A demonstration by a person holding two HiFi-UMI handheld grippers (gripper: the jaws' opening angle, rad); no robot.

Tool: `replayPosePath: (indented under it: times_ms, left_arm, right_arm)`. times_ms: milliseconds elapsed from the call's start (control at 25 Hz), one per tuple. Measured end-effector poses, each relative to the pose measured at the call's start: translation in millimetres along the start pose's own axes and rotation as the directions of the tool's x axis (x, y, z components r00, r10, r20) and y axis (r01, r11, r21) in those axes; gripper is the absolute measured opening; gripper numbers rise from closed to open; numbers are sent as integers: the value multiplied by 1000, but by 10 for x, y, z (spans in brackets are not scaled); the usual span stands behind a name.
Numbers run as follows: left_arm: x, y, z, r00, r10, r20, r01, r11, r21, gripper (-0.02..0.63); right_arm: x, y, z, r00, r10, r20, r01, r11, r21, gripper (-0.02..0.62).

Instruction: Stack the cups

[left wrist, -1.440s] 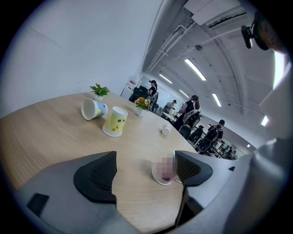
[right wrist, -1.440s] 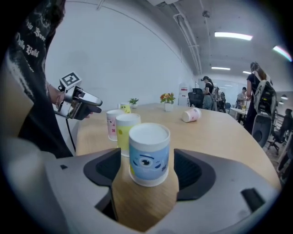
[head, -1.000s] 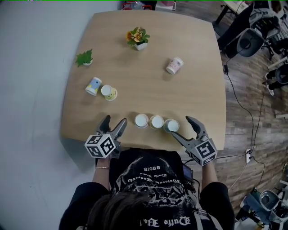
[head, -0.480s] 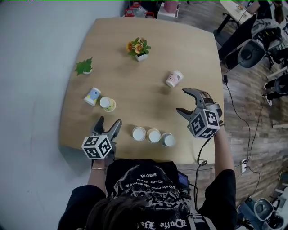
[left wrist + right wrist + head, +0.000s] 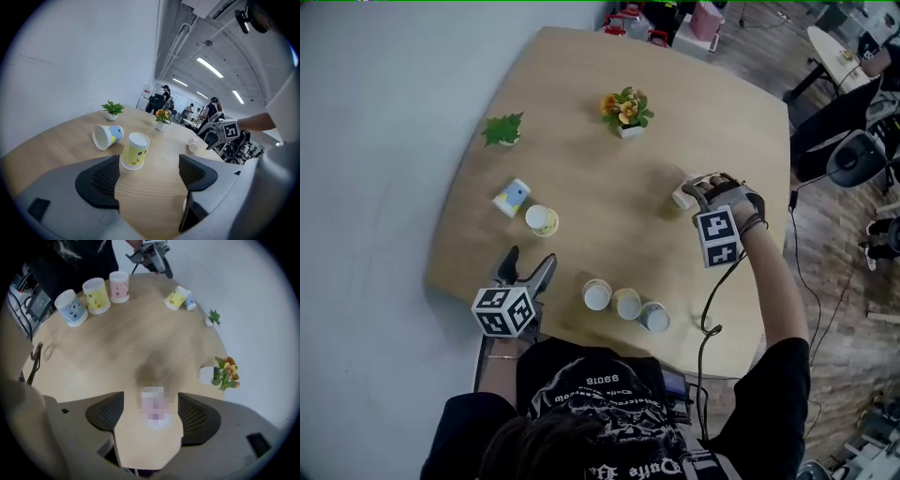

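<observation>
Right jaws: the right gripper (image 5: 152, 416) is released. Its pads stand apart and point steeply down, with a gap on each side of the cup between them.
Pink cup (image 5: 154, 408): lies on its side on the table (image 5: 609, 216), far right part, directly under the right jaws. Its long axis appears to run along the gap, so the pads face its side walls. No contact is seen.
Head view check: right gripper (image 5: 701, 186) is over the pink cup (image 5: 681, 197), well apart from all other cups.
Left jaws: the left gripper (image 5: 147, 176) is released with nothing between the pads, and sits at the near edge.
Yellow cup (image 5: 135, 150): mouth-down, ahead of the left jaws and slightly left of their centre line.
Blue cup (image 5: 105, 136): on its side just beyond the yellow cup. Contact cannot be told.
Row of three (image 5: 627, 304): stands at the near edge, between the two hands.
Nearer hand: right for the pink cup, left for the yellow and blue cups.
Judgement: the grasp turns on closing squarely across the pink cup's walls. An off-centre closure could roll it.
</observation>
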State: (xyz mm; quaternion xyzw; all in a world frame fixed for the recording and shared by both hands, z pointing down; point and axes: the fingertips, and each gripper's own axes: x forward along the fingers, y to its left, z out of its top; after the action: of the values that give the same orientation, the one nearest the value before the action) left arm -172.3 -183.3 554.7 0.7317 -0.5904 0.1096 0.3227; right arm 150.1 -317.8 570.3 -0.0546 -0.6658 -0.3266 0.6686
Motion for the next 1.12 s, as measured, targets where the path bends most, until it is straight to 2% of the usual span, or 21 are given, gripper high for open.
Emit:
replayPosePath:
  times_ms: [320,440,520,600,800,920,1120]
  left_arm:
    - [-85,129,-171,997,74,-16,-75,996,-54,407]
    - [-89,149,-225,996,90,-25,-92,994,-65,407]
    - [-105,153,-249,995,97,-29,-99,993,-72,407]
    - [-122,152,-257,994,102,-29,-104,991,-79,407]
    - [-143,105,-282,995,90,-31,-92,993,-78,407]
    - [-161,83,-295,996,79,-31,-81,994,-76,407]
    - [-212,68,-293,998,62,-29,-64,996,-64,407]
  right_arm:
    - [482,16,-60,992,116,-52,-121,986,-112,376]
    - [597,60,-44,986,153,-69,-161,979,-124,374]
    - [645,97,-64,980,174,-95,-185,974,-131,348]
    - [669,74,-80,980,166,-105,-180,975,-132,276]
    - [672,48,-56,984,152,-96,-163,980,-117,268]
    - [634,12,-42,989,125,-73,-130,990,-62,267]
    - [411,-100,42,998,56,18,-58,990,128,265]
